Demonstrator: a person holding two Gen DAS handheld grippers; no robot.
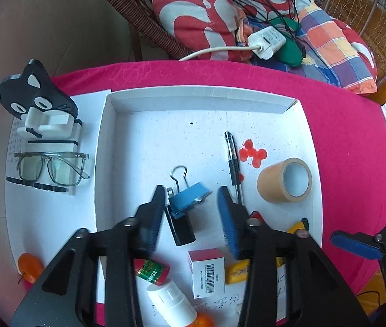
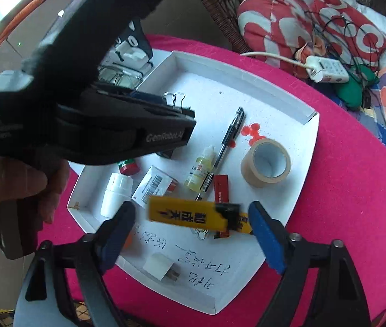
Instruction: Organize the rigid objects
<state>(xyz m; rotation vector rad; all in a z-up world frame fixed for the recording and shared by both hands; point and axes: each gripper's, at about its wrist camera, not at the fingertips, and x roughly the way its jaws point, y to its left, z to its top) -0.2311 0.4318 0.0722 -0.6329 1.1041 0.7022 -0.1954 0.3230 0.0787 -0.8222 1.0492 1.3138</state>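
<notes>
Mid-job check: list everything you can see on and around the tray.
tray: 1, white, on pink tablecloth
binder clip: 1, blue, in tray, between left jaws
pen: 1, black, tray middle
tape roll: 1, tan, tray right
lighter: 1, yellow, between right jaws
bottle: 1, white, tray near edge
barcode box: 1, white-red, beside bottle
glasses: 1, clear-framed, left of tray
cat stand: 1, black-white, behind glasses
power strip: 1, white, on cushions
left hand-held gripper: 1, black, open
right hand-held gripper: 1, black, open
hand: 1, holding left hand-held gripper

Both wrist views steeply downward, close – sharing white tray [image 1: 100, 163] [image 2: 308, 147]
</notes>
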